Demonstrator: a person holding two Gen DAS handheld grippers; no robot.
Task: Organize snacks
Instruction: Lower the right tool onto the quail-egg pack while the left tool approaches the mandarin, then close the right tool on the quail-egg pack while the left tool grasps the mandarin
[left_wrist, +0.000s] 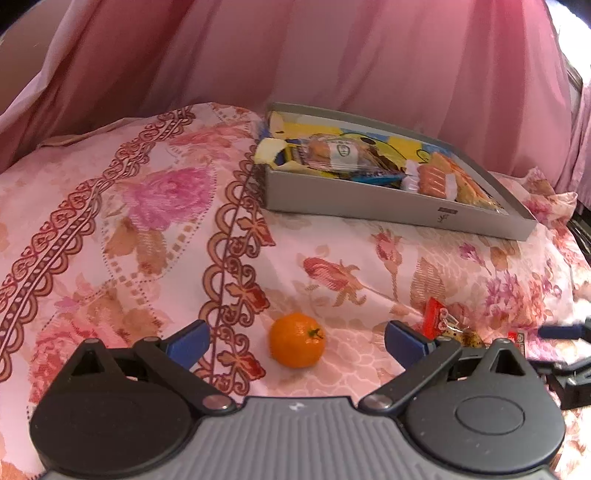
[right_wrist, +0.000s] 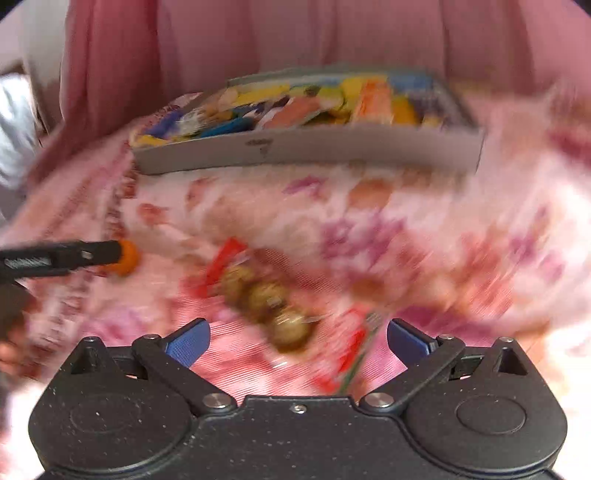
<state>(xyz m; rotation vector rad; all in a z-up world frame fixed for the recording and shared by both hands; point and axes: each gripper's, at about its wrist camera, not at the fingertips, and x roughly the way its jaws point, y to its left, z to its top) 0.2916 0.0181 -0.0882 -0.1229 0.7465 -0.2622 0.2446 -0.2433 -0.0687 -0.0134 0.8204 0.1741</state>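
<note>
Both grippers, L (left_wrist: 295, 343) & R (right_wrist: 297, 341), spread wide; small round orange (left_wrist: 296, 340) w/ green stem btwn L's fingers, untouched.

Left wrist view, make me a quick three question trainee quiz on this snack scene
1. True or false: the left gripper is shut on the orange.
2. Where are most snacks? A) in the grey box B) on the curtain C) in a bowl
3. Fill in: the red packet lies in front of the ____ gripper.

Key: 1 false, its jaws stand open on either side of the orange; 2 A; 3 right.
</note>
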